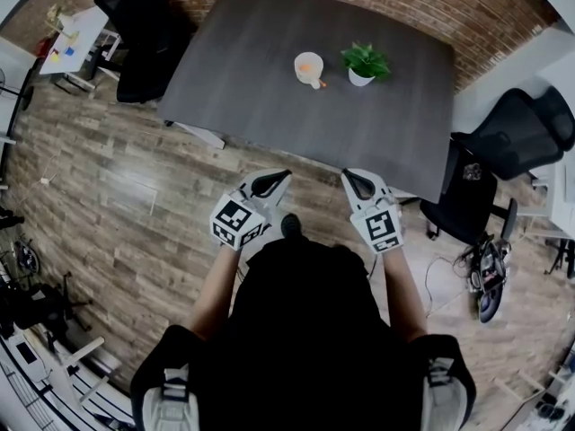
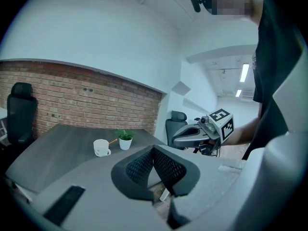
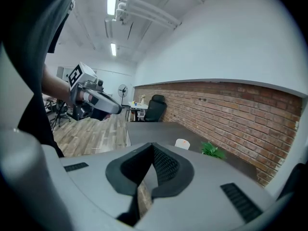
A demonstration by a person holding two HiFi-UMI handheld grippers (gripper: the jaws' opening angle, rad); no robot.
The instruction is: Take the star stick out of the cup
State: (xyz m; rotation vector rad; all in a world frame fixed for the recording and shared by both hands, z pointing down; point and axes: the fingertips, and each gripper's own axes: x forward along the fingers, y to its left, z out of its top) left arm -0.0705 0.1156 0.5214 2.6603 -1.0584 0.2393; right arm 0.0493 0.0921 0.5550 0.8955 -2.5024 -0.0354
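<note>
Star stick (image 1: 320,83): stood in white cup (image 1: 308,67) on grey table (image 1: 234,61), beside potted plant (image 1: 365,63). Held left gripper (image 1: 280,178) and right gripper (image 1: 350,178) at table's near edge, jaws closed, empty, well apart from cup.

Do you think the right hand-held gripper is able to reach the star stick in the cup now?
Probably not yet. The right hand-held gripper hangs shut at the table edge; the cup with the star stick sits farther across, with only bare tabletop between.
</note>
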